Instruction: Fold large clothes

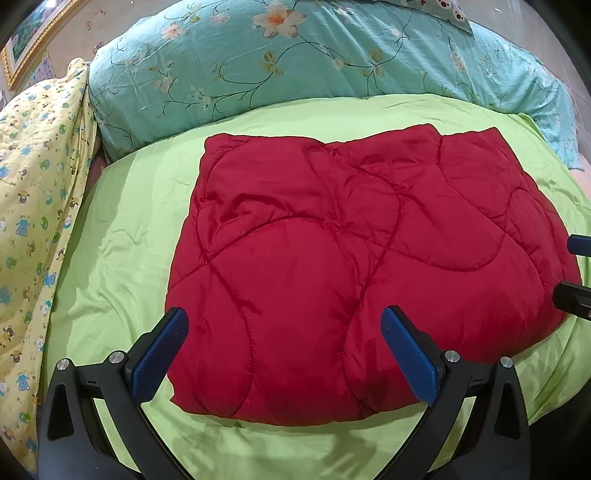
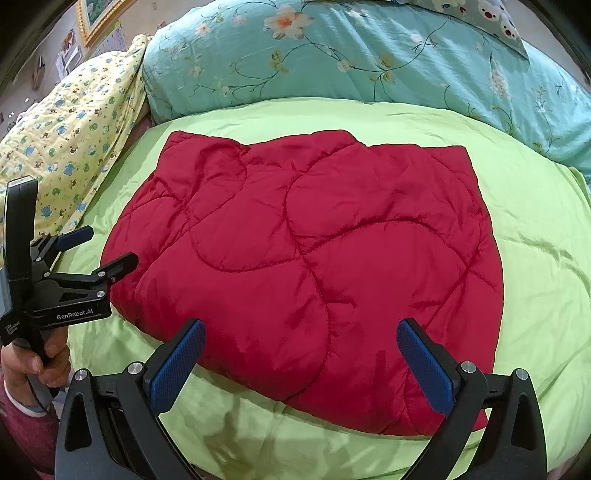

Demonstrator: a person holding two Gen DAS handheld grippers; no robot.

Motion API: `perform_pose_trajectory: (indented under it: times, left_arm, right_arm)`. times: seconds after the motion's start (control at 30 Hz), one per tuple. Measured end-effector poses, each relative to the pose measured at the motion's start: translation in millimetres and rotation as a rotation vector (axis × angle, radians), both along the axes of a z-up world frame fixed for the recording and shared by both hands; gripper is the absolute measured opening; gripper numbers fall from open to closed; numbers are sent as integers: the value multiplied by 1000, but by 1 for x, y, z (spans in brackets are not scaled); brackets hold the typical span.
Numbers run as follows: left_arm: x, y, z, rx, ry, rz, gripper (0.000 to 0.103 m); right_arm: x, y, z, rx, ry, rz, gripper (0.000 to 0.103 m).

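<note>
A red quilted padded garment [image 1: 351, 266] lies folded into a thick rectangle on a lime-green sheet [image 1: 122, 229]; it also shows in the right wrist view [image 2: 314, 258]. My left gripper [image 1: 284, 325] is open and empty, its blue pads held just above the garment's near edge. My right gripper [image 2: 301, 339] is open and empty, above the garment's near right part. The left gripper [image 2: 107, 247] also shows in the right wrist view, open at the garment's left edge. The right gripper's fingertips [image 1: 576, 245] show at the far right of the left wrist view.
A teal floral duvet [image 1: 295, 62] is piled behind the garment. A yellow cartoon-print quilt [image 1: 37, 192] lies along the left. A gold picture frame [image 2: 96, 18] hangs on the wall at the back left. The person's hand [image 2: 33, 365] holds the left gripper's handle.
</note>
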State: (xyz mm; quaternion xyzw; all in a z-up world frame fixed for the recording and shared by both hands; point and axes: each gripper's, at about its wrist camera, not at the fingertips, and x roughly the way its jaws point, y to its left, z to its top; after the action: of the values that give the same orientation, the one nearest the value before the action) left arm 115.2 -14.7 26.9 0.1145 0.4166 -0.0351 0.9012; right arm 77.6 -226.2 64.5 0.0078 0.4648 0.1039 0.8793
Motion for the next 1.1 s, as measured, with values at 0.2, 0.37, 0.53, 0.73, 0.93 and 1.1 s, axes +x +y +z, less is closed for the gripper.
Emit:
perform_pose_trajectory:
  times: [0.2,0.37,0.53,0.73,0.93,1.1]
  left_arm:
    - [0,0,0,1,-1,2,103]
    - [0,1,0,1,-2,3,103]
    - [0,2,0,0,-1,3,103]
    - [0,2,-1,2,-5,4,103]
    - [0,2,0,-1,-5,11,103]
    - [-2,4,1,-9,-12,10,103]
  right_arm:
    - [1,-2,2,1,-2,2,103]
    - [0,-4,4,0,-5,-2,103]
    - [0,-4,4,-1,-2,-2,103]
    - [0,-4,3,-3,-3,-3,103]
    - [0,-5,2,-1,-2,-9,103]
    - [-1,-8,2,3,-4,-15,103]
